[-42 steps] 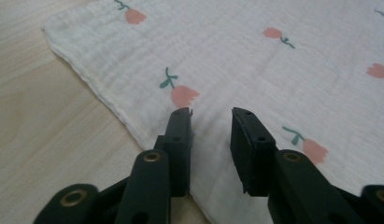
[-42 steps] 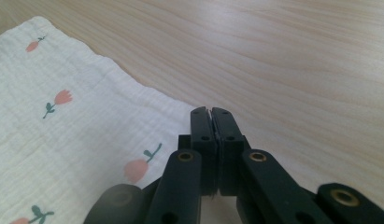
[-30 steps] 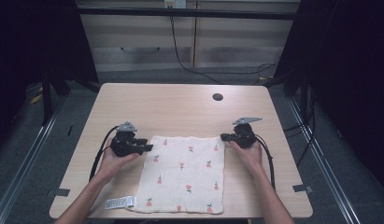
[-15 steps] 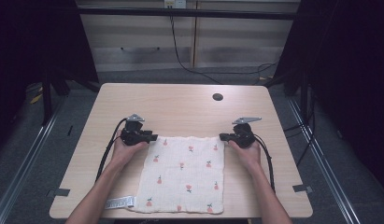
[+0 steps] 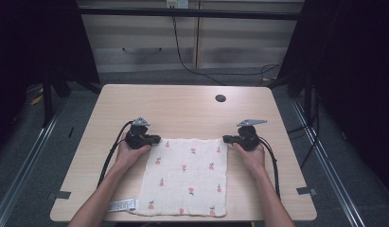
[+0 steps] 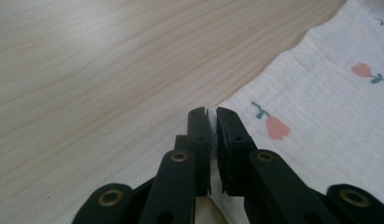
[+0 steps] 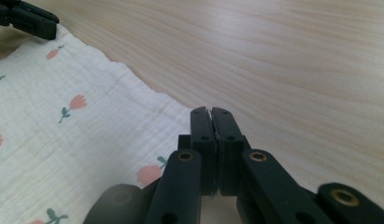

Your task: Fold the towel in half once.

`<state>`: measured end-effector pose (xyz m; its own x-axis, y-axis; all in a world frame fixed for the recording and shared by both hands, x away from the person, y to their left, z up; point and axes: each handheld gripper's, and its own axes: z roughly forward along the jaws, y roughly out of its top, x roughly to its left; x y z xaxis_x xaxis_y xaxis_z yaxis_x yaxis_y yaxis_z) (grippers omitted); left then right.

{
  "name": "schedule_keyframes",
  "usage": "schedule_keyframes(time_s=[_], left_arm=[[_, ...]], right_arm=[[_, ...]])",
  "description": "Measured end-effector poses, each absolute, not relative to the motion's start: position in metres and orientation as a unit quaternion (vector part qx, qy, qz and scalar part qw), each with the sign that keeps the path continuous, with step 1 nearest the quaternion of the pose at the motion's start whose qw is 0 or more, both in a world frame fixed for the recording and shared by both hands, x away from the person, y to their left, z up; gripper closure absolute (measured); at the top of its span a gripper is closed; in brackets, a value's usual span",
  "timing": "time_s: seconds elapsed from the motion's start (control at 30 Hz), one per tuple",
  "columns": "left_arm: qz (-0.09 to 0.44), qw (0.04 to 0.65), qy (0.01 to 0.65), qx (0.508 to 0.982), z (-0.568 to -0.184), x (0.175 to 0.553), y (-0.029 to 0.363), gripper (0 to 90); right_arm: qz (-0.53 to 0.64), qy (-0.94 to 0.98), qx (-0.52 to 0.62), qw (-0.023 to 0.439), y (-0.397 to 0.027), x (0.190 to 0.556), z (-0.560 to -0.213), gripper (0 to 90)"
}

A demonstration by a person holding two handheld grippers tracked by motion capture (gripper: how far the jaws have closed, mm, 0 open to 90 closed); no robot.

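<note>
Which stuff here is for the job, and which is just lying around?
For the job: the flowered cloth; the left tongs and right tongs, each pinching a far corner of it.

Just lying around: the white label strip near the table's front edge; the dark round hole in the table.

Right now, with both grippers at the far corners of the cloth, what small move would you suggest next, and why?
Probably lift both far corners together and draw them toward the near edge to fold. The left gripper has just closed its jaws on the cloth corner, the right gripper is shut on the other, and the cloth lies flat on the table.
</note>
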<state>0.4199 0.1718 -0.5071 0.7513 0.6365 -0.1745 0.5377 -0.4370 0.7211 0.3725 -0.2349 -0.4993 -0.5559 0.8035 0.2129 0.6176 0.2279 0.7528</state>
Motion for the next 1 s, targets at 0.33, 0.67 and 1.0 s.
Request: schedule_keyframes(time_s=[0.33,0.67,1.0], left_arm=[[0.046,0.421,0.338,0.84,-0.493,0.415,0.176,86.4],[0.051,0.47,0.319,0.821,-0.464,0.403,0.181,86.4],[0.059,0.489,0.311,0.813,-0.451,0.398,0.18,86.4]], right_arm=[[0.427,0.771,0.457,0.118,-0.239,0.37,-0.494,89.1],[0.466,0.755,0.439,0.144,-0.242,0.357,-0.466,89.2],[0.488,0.742,0.435,0.151,-0.245,0.354,-0.453,89.3]])
